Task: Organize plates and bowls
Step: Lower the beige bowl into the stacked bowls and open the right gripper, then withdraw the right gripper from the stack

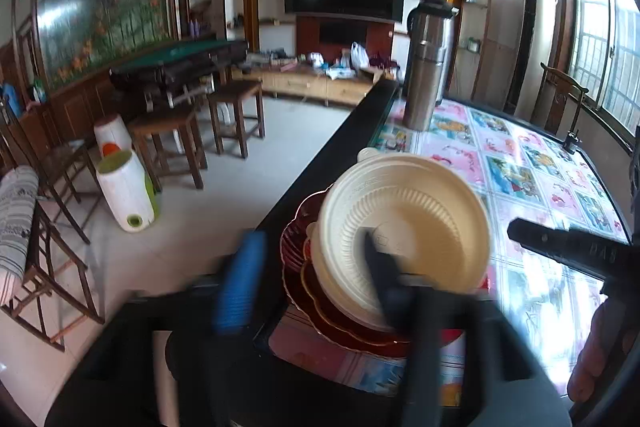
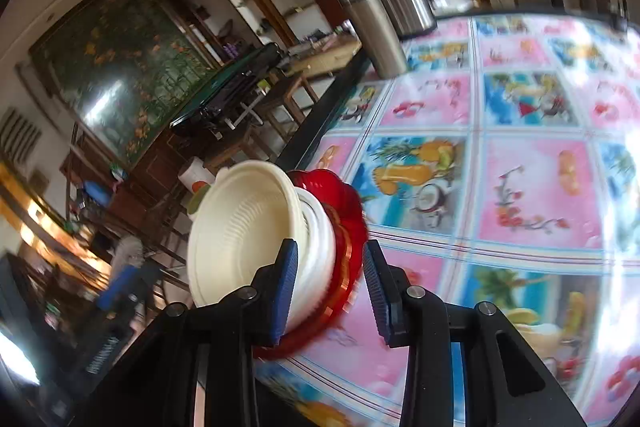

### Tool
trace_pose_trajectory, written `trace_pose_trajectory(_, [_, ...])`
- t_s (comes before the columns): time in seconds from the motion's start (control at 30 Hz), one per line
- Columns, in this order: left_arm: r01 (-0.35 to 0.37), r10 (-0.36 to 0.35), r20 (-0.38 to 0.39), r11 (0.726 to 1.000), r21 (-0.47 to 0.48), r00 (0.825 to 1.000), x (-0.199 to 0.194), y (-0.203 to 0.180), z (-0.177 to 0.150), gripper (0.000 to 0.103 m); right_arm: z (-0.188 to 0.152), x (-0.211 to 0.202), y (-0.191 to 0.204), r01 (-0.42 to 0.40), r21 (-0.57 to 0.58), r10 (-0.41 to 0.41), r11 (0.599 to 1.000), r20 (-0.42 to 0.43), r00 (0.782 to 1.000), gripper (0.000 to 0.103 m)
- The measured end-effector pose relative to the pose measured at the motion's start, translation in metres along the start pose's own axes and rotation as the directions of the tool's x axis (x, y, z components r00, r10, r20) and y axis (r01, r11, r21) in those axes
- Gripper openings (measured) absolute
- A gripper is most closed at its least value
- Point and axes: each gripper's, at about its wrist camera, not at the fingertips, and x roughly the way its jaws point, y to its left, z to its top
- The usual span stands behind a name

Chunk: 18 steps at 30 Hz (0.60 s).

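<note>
Cream bowls (image 1: 404, 223): at least three nested in one stack; the exact count is hidden.
Red plates (image 1: 316, 307): at least two, stacked under the bowls.
Steel flasks (image 1: 426, 63): one.
Tables (image 1: 532, 163): one.
Grippers: two, left gripper (image 1: 312, 279) and right gripper (image 2: 330, 287).
Wooden stools (image 1: 236, 115): two.
White tubs (image 1: 124, 187): two.

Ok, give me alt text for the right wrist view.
The right gripper, open, straddles the edge of a stack: cream bowls nested on red plates, near the patterned table's edge. A steel thermos stands behind.
</note>
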Motion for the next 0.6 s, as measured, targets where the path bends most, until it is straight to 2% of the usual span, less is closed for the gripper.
trace_pose_trajectory(0.13, [-0.058,0.054,0.096,0.997,0.047,0.994,-0.022,-0.015,-0.007,0.079,-0.025,-0.020,0.005,0.021,-0.125,-0.015,0.992,0.053,0.998,0.037])
trace_pose_trajectory(0.17, [-0.064,0.058,0.108,0.996,0.056,0.993,-0.026,-0.018,-0.007,0.084,-0.032,-0.025,0.006,0.015,-0.155,-0.006,0.988,0.059,0.998,0.037])
trace_pose_trajectory(0.23, [-0.045,0.038,0.102,0.996,0.074,0.994,-0.032,-0.026,-0.008,0.085,-0.043,-0.033,0.007,0.010,-0.193,0.004,0.981,0.074,0.997,0.037])
trace_pose_trajectory(0.37, [-0.005,0.001,0.101,0.999,0.037,0.995,-0.045,-0.030,-0.007,0.085,-0.059,-0.042,0.007,-0.013,-0.223,0.028,0.975,0.065,0.998,0.037])
trace_pose_trajectory(0.47, [-0.005,0.003,0.110,1.000,0.014,0.994,-0.054,-0.032,-0.009,0.085,-0.066,-0.045,0.008,-0.033,-0.227,0.046,0.973,0.052,0.998,0.037])
trace_pose_trajectory(0.6, [-0.027,0.029,0.169,0.999,-0.019,0.985,-0.072,-0.027,-0.016,0.088,-0.071,-0.050,0.013,-0.054,-0.245,0.069,0.968,0.052,0.996,0.037])
